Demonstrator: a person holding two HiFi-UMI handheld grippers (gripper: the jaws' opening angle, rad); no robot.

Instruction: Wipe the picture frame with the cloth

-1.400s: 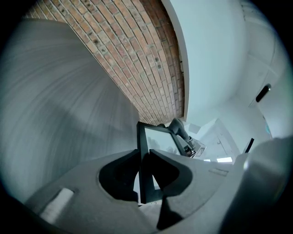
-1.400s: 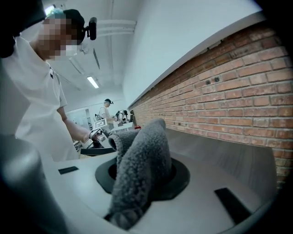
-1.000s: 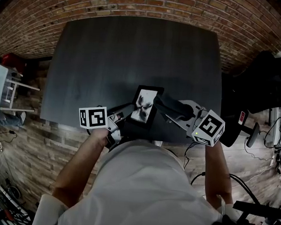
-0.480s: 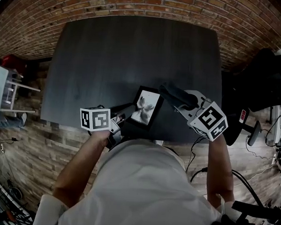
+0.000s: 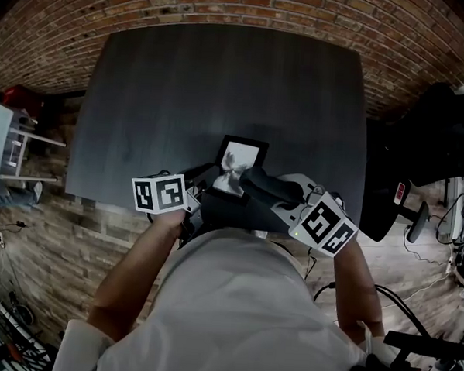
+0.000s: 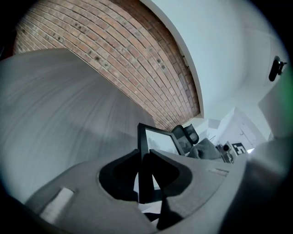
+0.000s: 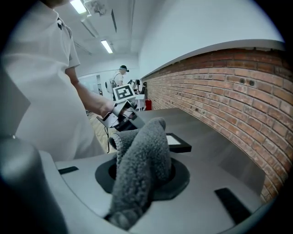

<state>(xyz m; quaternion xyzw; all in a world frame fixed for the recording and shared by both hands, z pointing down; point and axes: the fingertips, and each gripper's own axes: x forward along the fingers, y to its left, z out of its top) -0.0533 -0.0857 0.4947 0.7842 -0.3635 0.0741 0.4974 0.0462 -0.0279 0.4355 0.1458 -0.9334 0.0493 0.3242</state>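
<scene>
The black picture frame (image 5: pixel 242 155) with a white picture is held above the near edge of the dark table (image 5: pixel 222 87). My left gripper (image 5: pixel 208 176) is shut on the frame's left edge; in the left gripper view the black frame edge (image 6: pixel 144 176) runs between the jaws of the left gripper (image 6: pixel 144 167). My right gripper (image 5: pixel 245 178) is shut on a grey fleecy cloth (image 7: pixel 140 167), and the cloth (image 5: pixel 233 175) lies against the lower part of the frame. In the right gripper view the frame (image 7: pixel 177 143) shows just beyond the cloth.
A brick wall (image 5: pixel 226 6) runs behind the table. A black office chair (image 5: pixel 440 130) stands at the right. Cables (image 5: pixel 455 223) lie on the floor there. A person (image 7: pixel 121 75) stands far off in the right gripper view.
My right gripper with the cloth lifted off to the frame's upper right, then came back down and left onto the frame's lower part. The left gripper kept hold, tilting the frame slightly.
</scene>
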